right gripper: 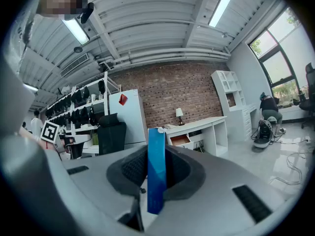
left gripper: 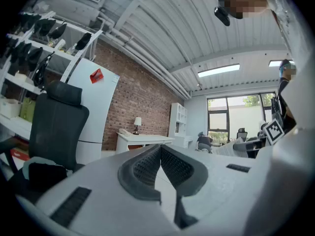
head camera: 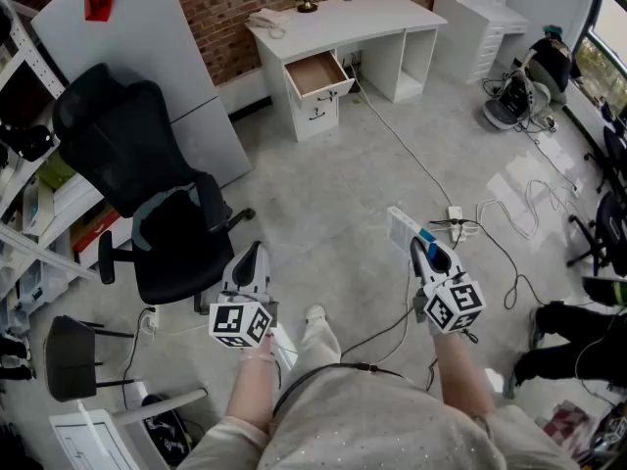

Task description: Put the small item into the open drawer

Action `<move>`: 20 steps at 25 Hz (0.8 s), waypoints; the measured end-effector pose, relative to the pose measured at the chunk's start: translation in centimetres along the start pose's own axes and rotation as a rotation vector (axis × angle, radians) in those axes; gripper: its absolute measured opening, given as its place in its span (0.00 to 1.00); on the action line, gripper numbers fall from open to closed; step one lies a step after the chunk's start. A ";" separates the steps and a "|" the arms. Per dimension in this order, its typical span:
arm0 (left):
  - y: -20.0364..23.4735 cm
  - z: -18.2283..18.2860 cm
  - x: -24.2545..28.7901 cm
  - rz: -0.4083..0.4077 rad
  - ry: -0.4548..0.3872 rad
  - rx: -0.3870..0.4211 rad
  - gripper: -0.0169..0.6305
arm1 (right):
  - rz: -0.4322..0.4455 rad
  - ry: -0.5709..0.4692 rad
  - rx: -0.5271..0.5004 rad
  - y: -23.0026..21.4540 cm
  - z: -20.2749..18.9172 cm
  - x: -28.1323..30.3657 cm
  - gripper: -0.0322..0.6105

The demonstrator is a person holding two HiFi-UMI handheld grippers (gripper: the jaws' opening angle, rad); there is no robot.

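Left claw (head camera: 253, 255), jaws together and empty, hangs at 7 o'clock. The open drawer (head camera: 315, 73), under the white worktop (head camera: 343, 18), sits well apart at 12 o'clock. Right claw (head camera: 418, 246) pinches the small item (head camera: 400, 225), a thin blue slab. Best carried level and firmly, and released only above the drawer.

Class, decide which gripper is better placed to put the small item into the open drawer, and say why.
Right. The right gripper is shut on the blue box and faces the open drawer; the left gripper is shut, with nothing between its jaws.
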State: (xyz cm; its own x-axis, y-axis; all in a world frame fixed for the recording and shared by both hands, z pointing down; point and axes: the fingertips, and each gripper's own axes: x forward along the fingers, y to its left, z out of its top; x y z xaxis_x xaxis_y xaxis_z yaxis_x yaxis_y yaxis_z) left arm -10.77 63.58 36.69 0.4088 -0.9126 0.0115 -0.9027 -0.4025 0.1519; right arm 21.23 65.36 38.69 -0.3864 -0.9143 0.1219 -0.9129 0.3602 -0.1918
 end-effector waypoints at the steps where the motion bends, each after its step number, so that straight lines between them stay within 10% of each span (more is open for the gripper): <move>1: 0.5 0.1 0.7 0.001 -0.004 -0.006 0.04 | -0.001 -0.001 0.000 -0.2 0.0 0.8 0.16; 20: 9.2 -1.2 12.6 -0.057 0.050 -0.027 0.04 | -0.095 0.032 0.041 -3.5 -0.8 13.7 0.16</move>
State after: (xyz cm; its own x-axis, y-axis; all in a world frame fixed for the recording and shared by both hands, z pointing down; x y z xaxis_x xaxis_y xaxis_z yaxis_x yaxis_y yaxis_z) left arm -13.74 48.44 39.39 0.4662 -0.8832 0.0513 -0.8741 -0.4510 0.1804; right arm 19.04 51.68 41.78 -0.3033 -0.9372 0.1722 -0.9396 0.2641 -0.2177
